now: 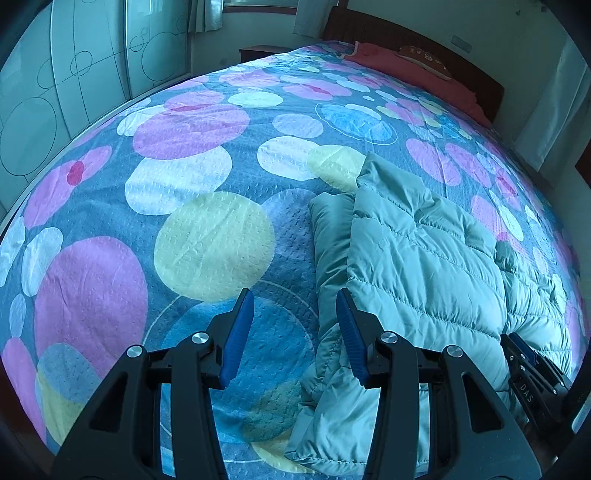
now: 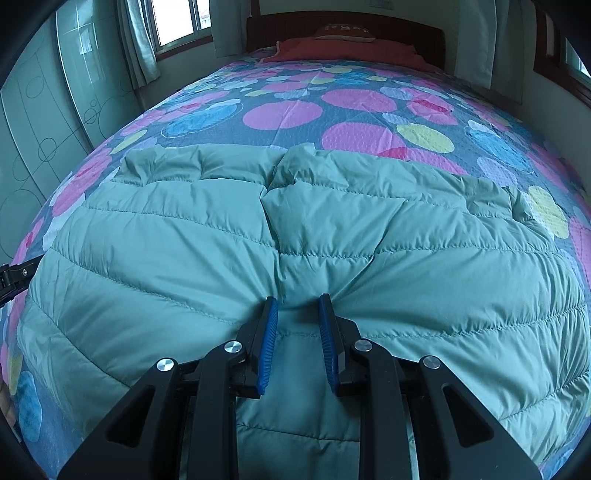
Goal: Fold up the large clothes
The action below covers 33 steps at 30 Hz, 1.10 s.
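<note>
Left gripper (image 1: 294, 334) hung with its blue pads spread wide and nothing between them, over the left edge of the green quilted jacket (image 1: 417, 266), one pad above bare bedspread (image 1: 207, 173), the other above the jacket's rolled side. Right gripper (image 2: 297, 334) sat low on the jacket (image 2: 295, 236), pads parted with a ridge of the padded fabric lying between them (whether the pads actually pinched it could not be told). In the left wrist view the right gripper showed at the jacket's near right edge. Jacket lay spread flat across the near part of the bed, front panels meeting along a centre seam, far hem bunched. Beyond it the bedspread ran on in pink, blue and yellow circles. At the far end, a red pillow (image 2: 332, 48) against the dark wooden headboard (image 2: 406, 35); window (image 2: 181, 18) with curtains at far left
</note>
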Available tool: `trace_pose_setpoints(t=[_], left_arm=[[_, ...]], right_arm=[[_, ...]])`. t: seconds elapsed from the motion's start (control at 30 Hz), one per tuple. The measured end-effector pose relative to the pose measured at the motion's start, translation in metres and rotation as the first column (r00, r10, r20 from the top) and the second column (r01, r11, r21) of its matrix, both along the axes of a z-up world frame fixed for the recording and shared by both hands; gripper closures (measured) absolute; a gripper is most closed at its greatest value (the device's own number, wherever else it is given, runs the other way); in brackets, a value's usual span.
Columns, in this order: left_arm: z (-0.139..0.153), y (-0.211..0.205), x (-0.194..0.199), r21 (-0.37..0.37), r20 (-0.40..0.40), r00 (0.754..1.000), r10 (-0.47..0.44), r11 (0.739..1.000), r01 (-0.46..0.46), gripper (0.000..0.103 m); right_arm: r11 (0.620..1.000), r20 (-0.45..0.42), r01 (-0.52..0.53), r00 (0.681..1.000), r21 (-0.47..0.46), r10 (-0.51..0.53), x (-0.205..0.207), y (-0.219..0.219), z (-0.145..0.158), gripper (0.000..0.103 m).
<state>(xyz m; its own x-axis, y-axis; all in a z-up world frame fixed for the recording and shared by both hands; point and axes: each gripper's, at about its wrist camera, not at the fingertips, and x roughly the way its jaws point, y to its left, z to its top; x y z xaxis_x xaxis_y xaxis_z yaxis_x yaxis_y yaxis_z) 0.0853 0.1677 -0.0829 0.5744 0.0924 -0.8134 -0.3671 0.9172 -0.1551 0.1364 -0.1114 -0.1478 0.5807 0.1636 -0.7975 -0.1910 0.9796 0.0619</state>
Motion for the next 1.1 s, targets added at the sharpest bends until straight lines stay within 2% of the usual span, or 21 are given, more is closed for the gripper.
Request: trace_pose_setpoints(t=[0.1, 0.2, 0.33, 0.5, 0.63, 0.77, 0.87, 0.93, 1.0, 1.1], left_arm=[[0.002, 0.002, 0.002, -0.025, 0.003, 1.000, 0.009, 1.000, -0.009, 0.057], [0.001, 0.006, 0.005, -0.081, 0.006, 1.000, 0.021, 0.997, -0.020, 0.057], [-0.004, 0.013, 0.006, -0.174, 0.001, 0.999, 0.050, 0.984, -0.049, 0.057], [-0.002, 0.017, -0.001, -0.260, 0.042, 0.996, 0.079, 0.964, -0.066, 0.057], [-0.007, 0.024, -0.004, -0.357, 0.062, 0.993, 0.099, 0.931, -0.070, 0.056], [-0.011, 0.030, -0.004, -0.404, 0.059, 0.991, 0.118, 0.911, -0.084, 0.056], [-0.009, 0.038, -0.010, -0.455, 0.110, 0.985, 0.136, 0.887, -0.072, 0.055], [-0.011, 0.040, -0.012, -0.496, 0.133, 0.981, 0.142, 0.866, -0.058, 0.048], [-0.016, 0.040, -0.009, -0.535, 0.132, 0.981, 0.140, 0.843, -0.048, 0.047], [-0.031, 0.037, 0.000, -0.609, 0.112, 0.986, 0.123, 0.793, -0.029, 0.047]], right_arm=[[1.000, -0.001, 0.000, 1.000, 0.001, 0.000, 0.000, 0.000, 0.000, 0.079], [1.000, -0.001, 0.000, 1.000, 0.002, 0.000, 0.000, 0.000, 0.000, 0.079], [1.000, -0.001, 0.000, 1.000, 0.001, 0.000, 0.000, 0.000, 0.000, 0.079], [1.000, 0.000, -0.001, 1.000, 0.000, 0.001, 0.000, 0.000, -0.001, 0.079], [1.000, 0.000, -0.001, 1.000, 0.000, 0.001, -0.001, 0.000, -0.001, 0.079], [1.000, 0.000, -0.001, 1.000, 0.000, 0.001, -0.001, 0.000, -0.001, 0.079], [1.000, 0.002, -0.001, 1.000, -0.001, 0.001, -0.001, 0.000, -0.001, 0.079], [1.000, 0.002, -0.001, 1.000, -0.002, 0.001, -0.001, 0.000, -0.001, 0.079], [1.000, 0.002, -0.001, 1.000, -0.002, 0.001, -0.001, 0.000, -0.001, 0.079], [1.000, 0.001, -0.001, 1.000, -0.001, 0.001, -0.001, 0.000, -0.001, 0.079]])
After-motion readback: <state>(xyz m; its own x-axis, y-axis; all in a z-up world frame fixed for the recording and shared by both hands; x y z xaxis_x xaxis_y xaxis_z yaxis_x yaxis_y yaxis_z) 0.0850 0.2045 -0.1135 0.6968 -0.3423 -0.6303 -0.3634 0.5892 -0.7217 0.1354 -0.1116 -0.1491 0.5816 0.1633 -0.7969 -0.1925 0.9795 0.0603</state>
